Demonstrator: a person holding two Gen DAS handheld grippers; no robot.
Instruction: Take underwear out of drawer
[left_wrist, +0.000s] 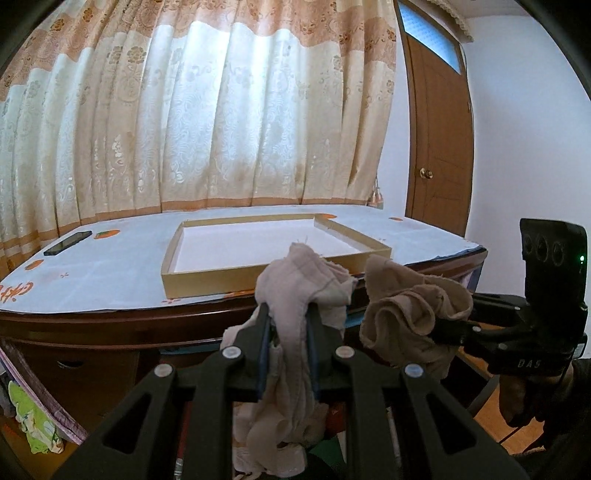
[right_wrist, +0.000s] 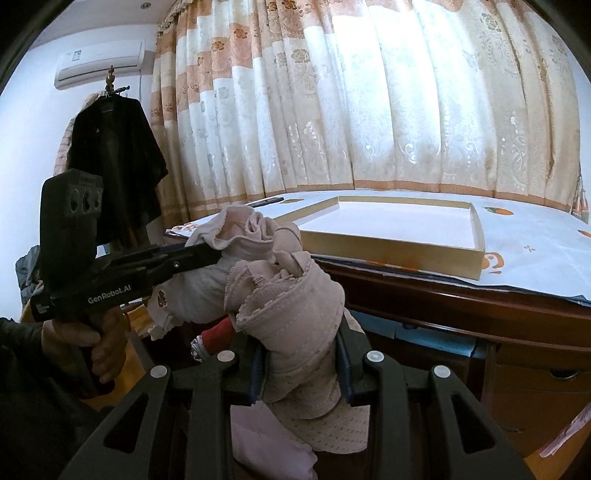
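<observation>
Left wrist view: the left gripper (left_wrist: 287, 325) pinches a pale pink underwear (left_wrist: 295, 354) between its blue pads, the cloth bunched above the fingers and hanging down below them. Just to its right, the right gripper (left_wrist: 436, 325) clamps a beige underwear (left_wrist: 410, 314), crumpled in folds; a hand (left_wrist: 517, 395) holds its handle. Both bundles hang in the air in front of the table (left_wrist: 110, 321) edge. On the table's white cover lies a shallow box (left_wrist: 229, 282), with a dark phone (left_wrist: 68, 243) near the far left corner. Behind stand a patterned curtain (left_wrist: 203, 110) and a brown door (left_wrist: 439, 147). Right wrist view shows the right gripper (right_wrist: 300, 347) closed on its underwear (right_wrist: 295, 306), the left gripper (right_wrist: 218, 254) beside it with its cloth (right_wrist: 240, 229).
</observation>
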